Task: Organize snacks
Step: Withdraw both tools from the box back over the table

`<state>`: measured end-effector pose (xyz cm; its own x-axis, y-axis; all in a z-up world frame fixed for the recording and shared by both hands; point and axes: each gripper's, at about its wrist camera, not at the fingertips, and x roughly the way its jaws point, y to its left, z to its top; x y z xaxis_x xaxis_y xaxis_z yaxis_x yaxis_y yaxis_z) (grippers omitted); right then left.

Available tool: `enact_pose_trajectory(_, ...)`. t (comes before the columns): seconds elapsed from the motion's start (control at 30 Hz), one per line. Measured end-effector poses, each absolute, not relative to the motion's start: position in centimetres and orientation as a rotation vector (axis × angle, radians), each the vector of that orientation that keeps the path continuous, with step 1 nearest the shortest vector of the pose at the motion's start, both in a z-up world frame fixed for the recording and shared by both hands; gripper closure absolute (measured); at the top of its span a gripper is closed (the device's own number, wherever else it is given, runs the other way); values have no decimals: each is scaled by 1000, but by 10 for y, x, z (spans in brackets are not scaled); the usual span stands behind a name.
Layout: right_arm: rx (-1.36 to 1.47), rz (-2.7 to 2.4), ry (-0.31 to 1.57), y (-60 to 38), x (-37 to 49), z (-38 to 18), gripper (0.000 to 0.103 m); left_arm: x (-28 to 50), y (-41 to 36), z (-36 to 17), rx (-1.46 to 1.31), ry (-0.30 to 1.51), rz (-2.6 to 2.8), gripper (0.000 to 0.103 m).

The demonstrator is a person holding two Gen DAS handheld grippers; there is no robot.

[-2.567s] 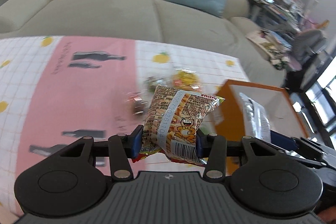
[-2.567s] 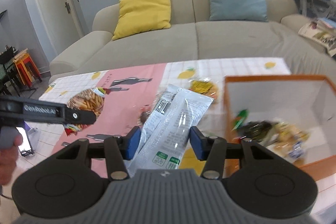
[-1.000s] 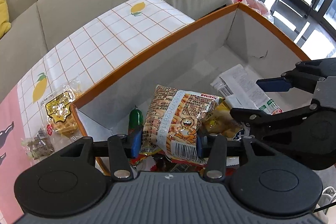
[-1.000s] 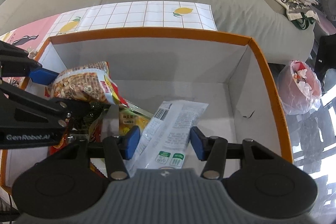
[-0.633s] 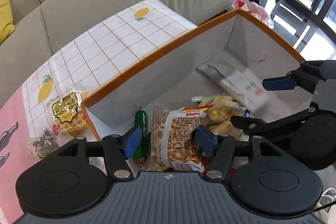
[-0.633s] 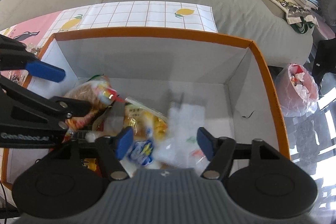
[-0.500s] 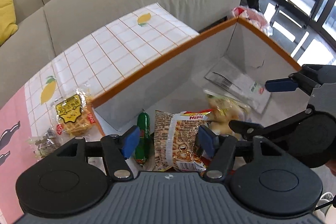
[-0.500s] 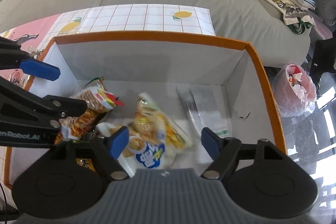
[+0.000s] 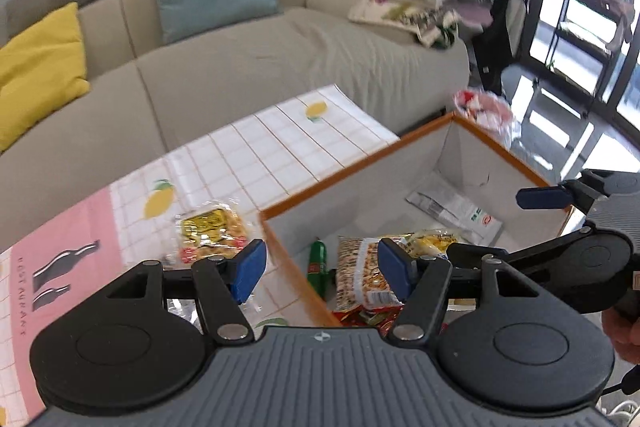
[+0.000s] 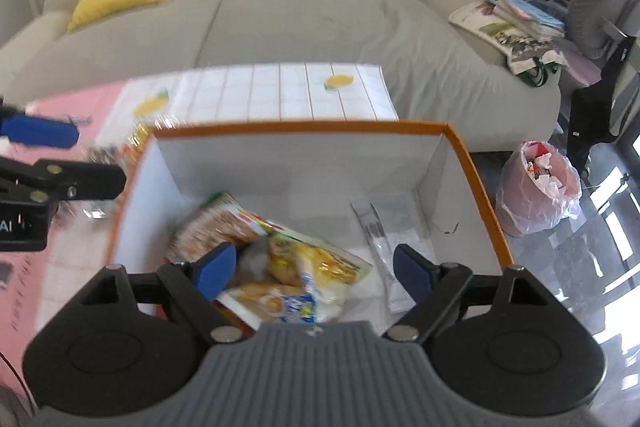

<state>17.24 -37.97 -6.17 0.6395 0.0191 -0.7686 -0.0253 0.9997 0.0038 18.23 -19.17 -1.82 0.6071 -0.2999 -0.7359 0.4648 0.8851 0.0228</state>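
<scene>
An orange-rimmed white box (image 9: pixel 352 174) (image 10: pixel 304 126) stands on the table and holds several snacks. The orange cracker packet (image 9: pixel 362 273) (image 10: pixel 216 223) lies at its left, the white packet (image 9: pixel 454 207) (image 10: pixel 386 227) on its floor at the right, with a yellow bread packet (image 10: pixel 304 267) and a green sausage (image 9: pixel 318 263) between. My left gripper (image 9: pixel 322 267) is open and empty above the box's left wall. My right gripper (image 10: pixel 310 267) is open and empty above the box; it also shows in the left wrist view (image 9: pixel 540 198).
A yellow waffle packet (image 9: pixel 208 231) and a small dark packet lie on the pink and white tablecloth (image 9: pixel 248 147) left of the box. A beige sofa (image 10: pixel 304 23) runs behind the table. A pink bin bag (image 10: pixel 540 183) stands on the floor to the right.
Both grippers opened and dropped their packets into the box. Both have since lifted and pulled back; the left one has shifted left over the box's wall.
</scene>
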Motion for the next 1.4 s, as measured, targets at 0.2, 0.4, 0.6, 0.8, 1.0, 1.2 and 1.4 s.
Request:
enact_pose_trajectory(0.2,89,16,755,-349,142,-39,12,159,-152,-5,178,750,-409,28)
enact_pose_trajectory(0.4,118,21,681,-301,117,-35,11,138,-104,-6,139,712,-331,28)
enact_pose_trajectory(0.6,98,34,653,-250,99,-45,11,121,-56,-19,66,710,-259,28)
enact_pose_trajectory(0.8,75,79,698,-208,90,-66,11,111,-12,-43,9,729,-210,28)
enact_pose_trajectory(1.0,-1,95,724,-175,88,-92,11,108,18,-70,-40,773,-184,26)
enact_pose_trajectory(1.2,-54,97,762,-162,92,-111,12,111,26,-86,-44,788,-198,26)
enact_pose_trajectory(1.4,-70,90,770,-162,114,-120,16,129,27,-97,-47,809,-207,26)
